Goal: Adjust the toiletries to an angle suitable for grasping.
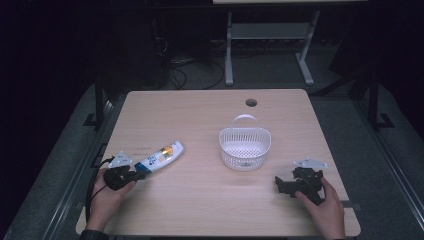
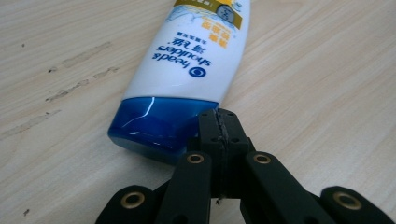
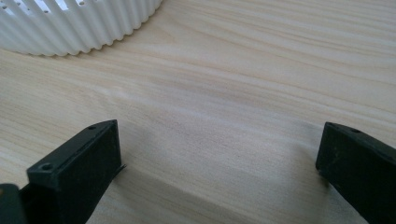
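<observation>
A white shampoo bottle (image 1: 160, 157) with a blue cap and a yellow label lies on its side at the left of the wooden table (image 1: 210, 210). My left gripper (image 1: 139, 174) is shut, its jaws pressed together with nothing between them. In the left gripper view its tips (image 2: 219, 116) rest against the right edge of the blue cap of the bottle (image 2: 187, 60). A white perforated basket (image 1: 245, 162) with a handle stands right of centre. My right gripper (image 1: 279, 184) stands open low over bare wood, in front and to the right of the basket. Its jaws (image 3: 219, 140) are wide apart, with the basket's ribbed wall (image 3: 79, 28) ahead on the left.
A round cable hole (image 1: 251, 102) sits near the table's far edge. Behind the table stands the white leg frame of another desk (image 1: 229, 50), with cables on the dark floor. A hand grips each gripper near the front edge.
</observation>
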Available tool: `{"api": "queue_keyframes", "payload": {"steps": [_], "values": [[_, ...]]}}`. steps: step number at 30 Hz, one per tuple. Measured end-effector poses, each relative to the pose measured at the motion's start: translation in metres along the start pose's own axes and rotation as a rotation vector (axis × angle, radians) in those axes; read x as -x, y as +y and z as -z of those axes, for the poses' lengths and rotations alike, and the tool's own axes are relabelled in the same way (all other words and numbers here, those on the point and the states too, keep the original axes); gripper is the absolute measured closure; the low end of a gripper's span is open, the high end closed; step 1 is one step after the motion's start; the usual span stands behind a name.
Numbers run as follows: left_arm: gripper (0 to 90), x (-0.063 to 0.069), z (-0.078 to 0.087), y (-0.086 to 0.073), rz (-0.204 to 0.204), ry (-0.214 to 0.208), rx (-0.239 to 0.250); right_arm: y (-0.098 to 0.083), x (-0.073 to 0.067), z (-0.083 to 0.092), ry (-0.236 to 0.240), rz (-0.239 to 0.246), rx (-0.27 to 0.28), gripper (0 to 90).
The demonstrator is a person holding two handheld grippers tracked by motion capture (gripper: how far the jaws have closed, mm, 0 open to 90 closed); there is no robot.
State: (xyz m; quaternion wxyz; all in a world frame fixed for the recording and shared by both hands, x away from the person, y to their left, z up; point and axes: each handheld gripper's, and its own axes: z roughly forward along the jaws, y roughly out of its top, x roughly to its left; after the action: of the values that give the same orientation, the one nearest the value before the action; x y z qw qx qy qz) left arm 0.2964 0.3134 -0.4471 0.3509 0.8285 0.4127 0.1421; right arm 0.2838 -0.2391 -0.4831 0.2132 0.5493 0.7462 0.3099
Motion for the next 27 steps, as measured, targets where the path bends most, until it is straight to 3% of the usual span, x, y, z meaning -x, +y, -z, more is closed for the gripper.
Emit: {"api": "queue_keyframes", "payload": {"steps": [27], "values": [[90.0,-0.029,-0.009,0.013,0.044,0.062,0.011,0.000,0.000,0.000,0.000,0.000,0.000,0.0]]}}
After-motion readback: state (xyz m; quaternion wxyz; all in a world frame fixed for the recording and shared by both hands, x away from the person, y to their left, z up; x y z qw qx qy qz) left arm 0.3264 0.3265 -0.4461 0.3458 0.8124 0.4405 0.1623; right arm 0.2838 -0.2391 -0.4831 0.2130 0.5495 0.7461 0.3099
